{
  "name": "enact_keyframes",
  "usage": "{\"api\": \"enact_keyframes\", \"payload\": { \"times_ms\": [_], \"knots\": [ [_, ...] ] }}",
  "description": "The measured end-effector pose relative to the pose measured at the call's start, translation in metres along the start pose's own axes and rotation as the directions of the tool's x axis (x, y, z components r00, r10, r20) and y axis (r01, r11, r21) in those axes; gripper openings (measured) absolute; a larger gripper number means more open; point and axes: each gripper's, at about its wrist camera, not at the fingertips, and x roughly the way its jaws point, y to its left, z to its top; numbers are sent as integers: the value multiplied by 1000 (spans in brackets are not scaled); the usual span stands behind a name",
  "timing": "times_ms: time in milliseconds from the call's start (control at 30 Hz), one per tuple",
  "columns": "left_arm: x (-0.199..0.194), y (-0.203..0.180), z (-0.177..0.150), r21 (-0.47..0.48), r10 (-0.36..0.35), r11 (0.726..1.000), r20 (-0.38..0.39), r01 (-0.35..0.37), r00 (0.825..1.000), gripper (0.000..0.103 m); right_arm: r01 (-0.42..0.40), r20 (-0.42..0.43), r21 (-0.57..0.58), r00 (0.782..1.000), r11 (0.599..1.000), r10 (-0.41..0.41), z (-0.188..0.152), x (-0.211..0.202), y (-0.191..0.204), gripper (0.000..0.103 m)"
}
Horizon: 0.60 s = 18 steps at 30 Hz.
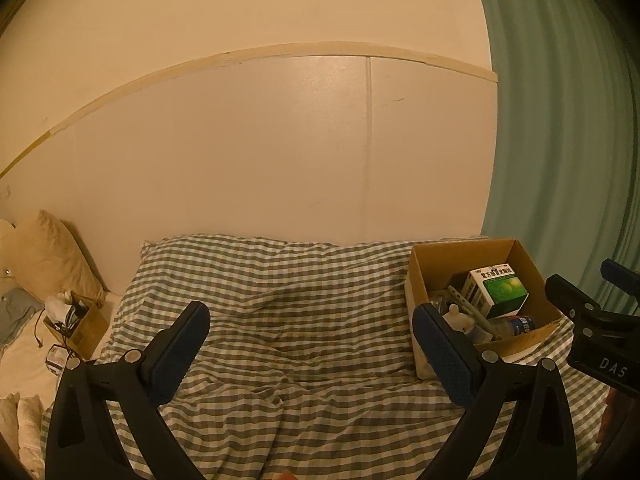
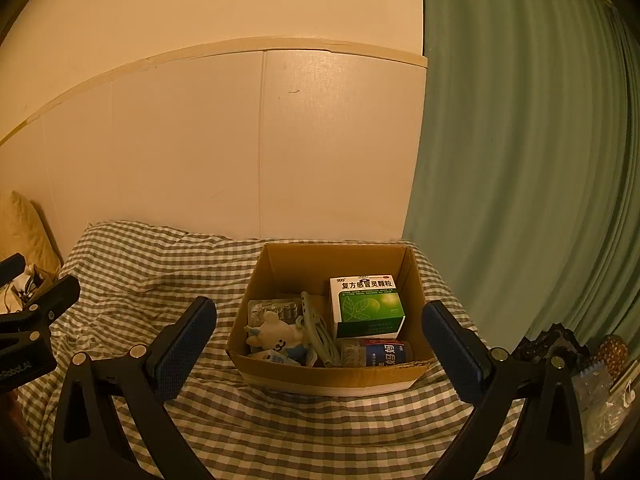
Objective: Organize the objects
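A brown cardboard box [image 2: 280, 270] [image 1: 452, 256] stands on the checked bedspread [image 2: 144, 280] [image 1: 288, 300]. Inside are a green-and-white medicine box [image 2: 366, 306] [image 1: 498, 288], a small white plush toy [image 2: 276, 336] [image 1: 460, 318], a blister pack [image 2: 272, 308], a pale strap [image 2: 316, 328] and a blue-labelled bottle [image 2: 384, 354] [image 1: 518, 325]. My right gripper [image 2: 320, 328] is open, its fingers on either side of the box's near end, a little short of it. My left gripper [image 1: 310, 330] is open over bare bedspread, left of the box.
A green curtain [image 2: 520, 160] hangs to the right, a pale wall panel [image 1: 280, 152] behind the bed. A second small carton with cables [image 1: 76, 322] and a cream pillow [image 1: 48, 256] sit at the left. A pineapple [image 2: 612, 350] and bags lie at the right.
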Motion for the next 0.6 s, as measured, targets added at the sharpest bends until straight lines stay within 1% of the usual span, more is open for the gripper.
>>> {"api": "enact_keyframes", "payload": {
  "times_ms": [267, 600],
  "knots": [
    [-1, 0, 0, 15, 11, 1000, 12, -11, 1000, 103, -6, -1, -5, 1000, 1000, 6, 0, 1, 1, 103],
    [-1, -3, -1, 20, 5, 1000, 10, -5, 1000, 103, -11, -3, -13, 1000, 1000, 11, -1, 3, 0, 103]
  ]
}}
